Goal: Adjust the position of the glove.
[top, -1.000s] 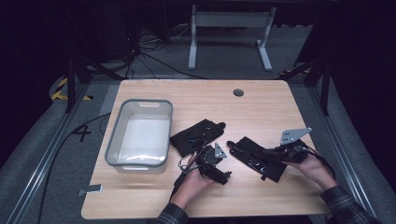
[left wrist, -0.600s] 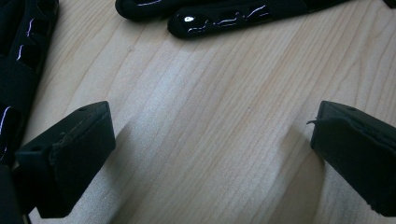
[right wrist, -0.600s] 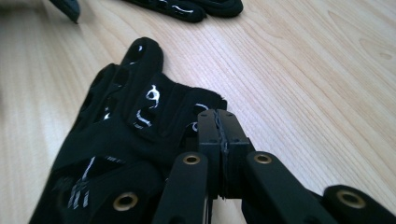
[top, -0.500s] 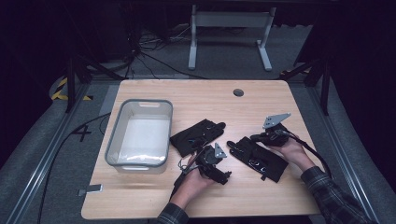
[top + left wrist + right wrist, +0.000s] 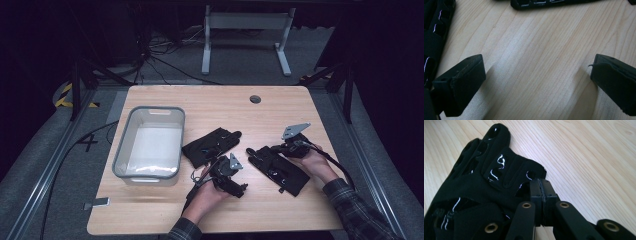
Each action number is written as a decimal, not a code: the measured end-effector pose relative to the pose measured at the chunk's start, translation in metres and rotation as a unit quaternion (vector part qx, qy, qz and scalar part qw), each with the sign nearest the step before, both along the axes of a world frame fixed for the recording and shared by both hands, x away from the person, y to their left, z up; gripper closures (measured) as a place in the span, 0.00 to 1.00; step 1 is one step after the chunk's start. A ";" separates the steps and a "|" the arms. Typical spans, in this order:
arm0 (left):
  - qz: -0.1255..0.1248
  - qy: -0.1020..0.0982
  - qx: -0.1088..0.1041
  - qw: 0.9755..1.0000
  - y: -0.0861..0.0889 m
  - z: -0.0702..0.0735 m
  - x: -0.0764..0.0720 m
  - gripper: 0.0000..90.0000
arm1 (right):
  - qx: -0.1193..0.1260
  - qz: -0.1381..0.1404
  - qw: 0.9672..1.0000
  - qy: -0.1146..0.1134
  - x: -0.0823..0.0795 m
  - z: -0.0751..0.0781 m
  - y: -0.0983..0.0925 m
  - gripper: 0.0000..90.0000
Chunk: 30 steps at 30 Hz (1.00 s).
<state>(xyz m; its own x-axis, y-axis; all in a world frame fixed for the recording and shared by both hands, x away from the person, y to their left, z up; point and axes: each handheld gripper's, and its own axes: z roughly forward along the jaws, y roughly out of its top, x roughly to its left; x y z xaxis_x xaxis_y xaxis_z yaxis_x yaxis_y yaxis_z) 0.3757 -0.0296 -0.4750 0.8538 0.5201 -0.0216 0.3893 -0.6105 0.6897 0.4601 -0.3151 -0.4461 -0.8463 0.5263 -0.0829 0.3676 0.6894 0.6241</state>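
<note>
Right claw (image 5: 541, 195), jaws pressed together at the edge of the black perforated fabric glove (image 5: 481, 190) near the worktop's right edge, while the left claw (image 5: 534, 85) gapes over bare wood.

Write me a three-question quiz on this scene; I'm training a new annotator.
1. True or false: the left gripper has its jaws shut.
2. What does the right gripper pinch? A) a black fabric glove B) the grey plastic bin C) nothing
3. Fill in: the grey plastic bin stands on the light wooden table to the ___ of both gloves in the high view.

Key: 1 false; 2 A, the right-hand black fabric glove; 3 left.
</note>
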 end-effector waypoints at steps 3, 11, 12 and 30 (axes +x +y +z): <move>0.000 0.000 0.000 1.000 0.000 0.000 0.000 0.00 | -0.002 -0.011 1.000 0.001 -0.002 0.001 -0.011 1.00; -0.001 0.000 0.001 1.000 0.000 0.000 0.000 0.00 | -0.008 -0.043 0.999 0.002 -0.010 0.002 -0.042 1.00; -0.001 0.000 0.001 1.000 0.000 0.000 0.000 0.00 | -0.008 -0.043 0.999 0.002 -0.010 0.002 -0.042 1.00; -0.003 0.000 0.002 1.000 0.001 0.000 0.000 0.00 | -0.016 -0.081 0.996 0.013 -0.046 0.006 -0.080 1.00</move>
